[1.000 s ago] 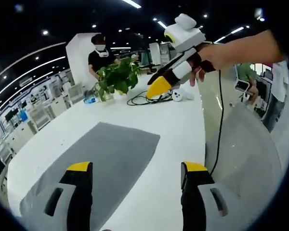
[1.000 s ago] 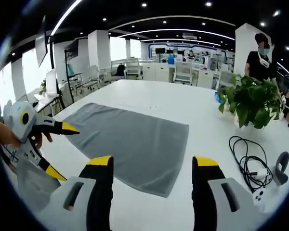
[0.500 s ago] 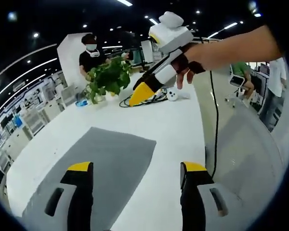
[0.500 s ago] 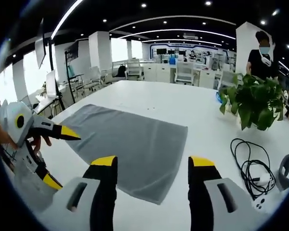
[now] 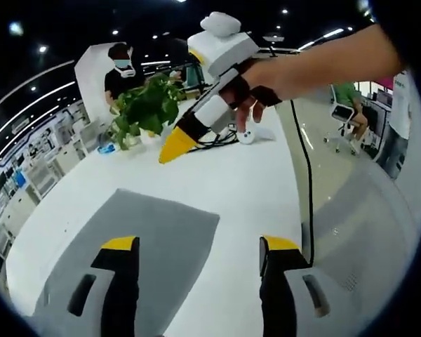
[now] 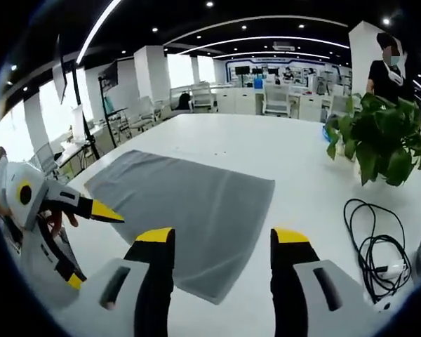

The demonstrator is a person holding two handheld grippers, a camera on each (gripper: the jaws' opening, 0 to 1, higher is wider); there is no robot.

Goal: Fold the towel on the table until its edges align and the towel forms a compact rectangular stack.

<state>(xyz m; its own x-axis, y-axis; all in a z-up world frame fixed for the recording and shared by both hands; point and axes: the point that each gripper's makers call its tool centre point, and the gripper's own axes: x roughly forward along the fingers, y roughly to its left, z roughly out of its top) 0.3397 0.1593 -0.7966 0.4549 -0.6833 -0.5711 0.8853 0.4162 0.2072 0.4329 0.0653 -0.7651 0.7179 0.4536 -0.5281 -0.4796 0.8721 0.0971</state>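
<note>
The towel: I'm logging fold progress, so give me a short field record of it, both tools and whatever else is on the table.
towel: grey, spread flat on the white table, unfolded
left tool: open, empty, above the towel's near corner
right tool: open, empty, above the towel's near edge
potted plant: on the table beyond the towel
black cable: coiled beside the plant
fold status: not started

The white bench [image 6: 295,151] carries a grey towel [image 6: 189,203], spread flat. Also on it: a potted plant [image 6: 382,137] and a coiled black cable [image 6: 372,246] (well apart from the towel).
</note>
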